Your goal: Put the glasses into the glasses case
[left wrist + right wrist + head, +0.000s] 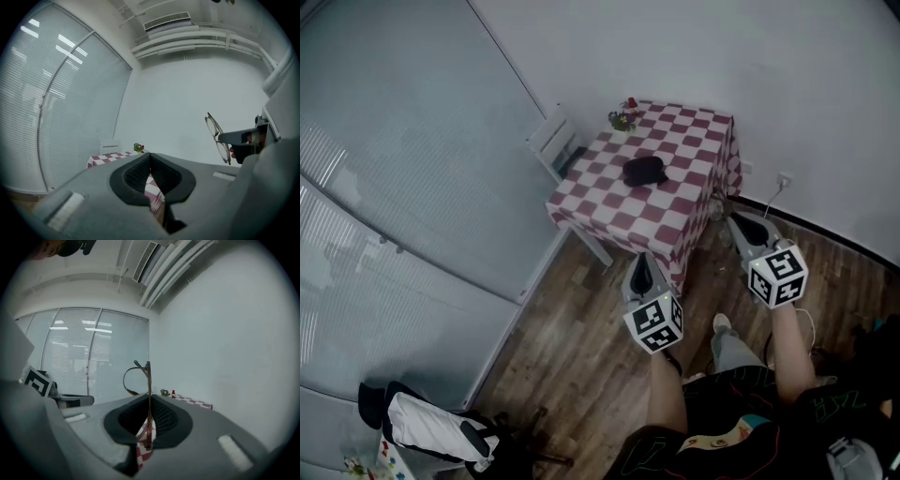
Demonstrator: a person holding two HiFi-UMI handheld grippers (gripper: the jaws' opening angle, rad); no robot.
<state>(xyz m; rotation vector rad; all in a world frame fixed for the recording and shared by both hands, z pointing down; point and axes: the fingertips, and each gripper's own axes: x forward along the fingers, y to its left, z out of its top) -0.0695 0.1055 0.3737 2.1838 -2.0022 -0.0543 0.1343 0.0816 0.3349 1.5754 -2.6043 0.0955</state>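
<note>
A black glasses case (645, 170) lies shut in the middle of the red-and-white checked table (675, 220). My right gripper (734, 219) hovers off the table's near right corner, shut on the thin-framed glasses (146, 380), which stand upright between its pads. The same glasses (217, 138) show at the right of the left gripper view, sticking out of the right gripper (243, 138). My left gripper (642, 261) hangs at the table's near edge, shut with nothing in it (150, 158). Both grippers are short of the case.
A white chair (551, 139) stands at the table's left side. A small flower pot (622, 119) and a little red object (631, 103) sit at the far corner. A wall socket (784, 178) is to the right. A bag (431, 427) lies on the wood floor.
</note>
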